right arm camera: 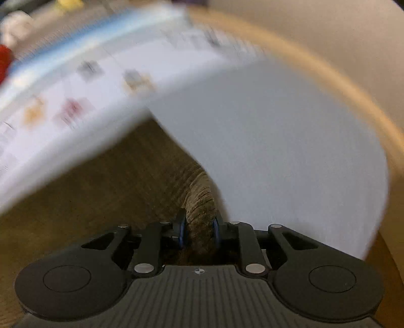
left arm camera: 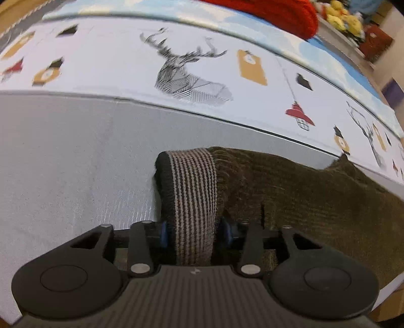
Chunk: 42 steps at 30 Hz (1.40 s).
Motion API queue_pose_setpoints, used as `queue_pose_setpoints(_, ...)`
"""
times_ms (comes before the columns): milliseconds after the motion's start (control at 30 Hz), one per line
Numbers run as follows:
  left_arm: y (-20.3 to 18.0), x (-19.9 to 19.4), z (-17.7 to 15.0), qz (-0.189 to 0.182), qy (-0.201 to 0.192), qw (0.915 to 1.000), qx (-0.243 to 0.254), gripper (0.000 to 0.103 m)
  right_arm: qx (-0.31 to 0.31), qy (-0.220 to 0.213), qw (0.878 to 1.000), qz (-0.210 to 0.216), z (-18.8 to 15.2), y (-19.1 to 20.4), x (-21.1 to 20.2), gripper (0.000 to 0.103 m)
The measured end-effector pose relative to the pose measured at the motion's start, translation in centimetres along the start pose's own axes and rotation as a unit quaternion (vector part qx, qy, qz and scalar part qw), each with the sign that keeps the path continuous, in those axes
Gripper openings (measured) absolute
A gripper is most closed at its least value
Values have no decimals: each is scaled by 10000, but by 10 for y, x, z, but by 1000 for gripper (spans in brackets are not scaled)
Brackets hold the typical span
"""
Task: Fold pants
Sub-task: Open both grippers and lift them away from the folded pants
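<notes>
L gripper [left arm camera: 194, 233] has its jaws clamped on the striped elastic waistband [left arm camera: 193, 181] of the olive-brown corduroy pants [left arm camera: 303, 196]; the band rises from between the blue pads & curls over at the top. The rest of the pants trails off to the right over a grey mat [left arm camera: 75, 156], w/ a white mat printed w/ a deer head [left arm camera: 186, 73] behind it & a red knit item [left arm camera: 277, 12] at the far edge. R gripper [right arm camera: 198, 233] jaws are clamped on a bunched ridge of the same corduroy [right arm camera: 202, 201]; fabric spreads left of it over the grey mat. R view is blurred.
</notes>
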<state>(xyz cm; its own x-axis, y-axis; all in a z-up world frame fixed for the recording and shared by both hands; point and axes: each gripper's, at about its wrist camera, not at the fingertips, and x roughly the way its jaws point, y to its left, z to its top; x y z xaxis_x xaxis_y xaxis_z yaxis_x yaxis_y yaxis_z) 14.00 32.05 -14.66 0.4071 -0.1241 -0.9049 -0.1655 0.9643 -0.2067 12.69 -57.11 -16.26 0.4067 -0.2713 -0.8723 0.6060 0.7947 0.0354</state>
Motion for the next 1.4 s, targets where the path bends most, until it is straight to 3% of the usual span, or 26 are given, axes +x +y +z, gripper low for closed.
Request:
queue_pose_setpoints(67, -1, -6, 3, 63, 86, 9999, -48, 51, -165, -74, 9998, -119, 1, 4, -7, 27)
queue_pose_setpoints(133, -7, -21, 5, 225, -139, 9996, 60, 51, -352, -124, 9988, -303, -1, 9, -13, 34)
queue_pose_setpoints(233, -24, -43, 2, 295, -598, 9968, 440, 51, -254, -208, 9986, -422, -2, 6, -26, 37)
queue_pose_setpoints(300, -34, -43, -4, 464, -629, 9936, 815, 51, -165, -304, 9983, -467, -2, 6, -35, 37)
queue_pose_setpoints(367, -38, -42, -9, 793, -671, 9882, 1128, 41, -120, -373, 9980, -503, -3, 2, -40, 37)
queue_pose_setpoints(433, -36, -50, -10, 1081, -960, 9832, 1117, 38, -45, -447, 9976, -521, -2, 1, -47, 39)
queue_pose_setpoints(533, -36, -70, -13, 701, -1332, 9823, 1112, 32, 86, -521, 9978, -407, -1, 0, -56, 41)
queue_pose_setpoints(600, -44, -66, -22, 313, -1040, 9832, 1467, 32, 110, -591, 9978, -282, 1, 5, -61, 41)
queue_pose_setpoints(633, -48, -56, -28, 378, -706, 9823, 1693, 31, 81, -626, 9978, -217, 0, 8, -65, 41)
queue_pose_setpoints(667, -51, -38, -36, 682, -211, 9788, 1918, 28, 44, -656, 9977, -177, -1, 11, -68, 41)
queue_pose_setpoints(700, -50, -18, -45, 1093, 265, 9706, 2130, 17, -3, -701, 9975, -134, -1, 16, -71, 41)
queue_pose_setpoints(767, -59, -10, -59, 1439, 234, 9528, 2664, 18, -38, -794, 9968, -33, -2, 25, -78, 41)
queue_pose_setpoints(900, -69, -31, -50, 1326, 120, 9677, 2141, 23, 126, -974, 9943, 409, 3, 45, -96, 41)
queue_pose_setpoints(967, -79, -50, -41, 1504, -58, 9704, 1888, 29, 221, -1078, 9914, 704, 6, 59, -107, 41)
queue_pose_setpoints(1067, -100, -91, -27, 1336, -600, 9784, 1460, 52, 149, -1308, 9848, 1135, 8, 87, -124, 38)
queue_pose_setpoints(1100, -106, -103, -22, 1278, -836, 9798, 1290, 66, 70, -1395, 9819, 1278, 8, 99, -129, 36)
queue_pose_setpoints(1167, -120, -124, -17, 1211, -1377, 9776, 1033, 75, -171, -1589, 9743, 1586, 6, 127, -142, 24)
queue_pose_setpoints(1300, -148, -128, -26, 1035, -2138, 9671, 906, 77, -693, -1848, 9562, 2159, -2, 188, -162, 20)
queue_pose_setpoints(1333, -153, -119, -29, 1115, -2209, 9648, 895, 77, -788, -1857, 9519, 2305, -4, 202, -165, 20)
queue_pose_setpoints(1400, -162, -98, -22, 1598, -1789, 9676, 790, 75, -1019, -1777, 9405, 2713, -11, 235, -170, 21)
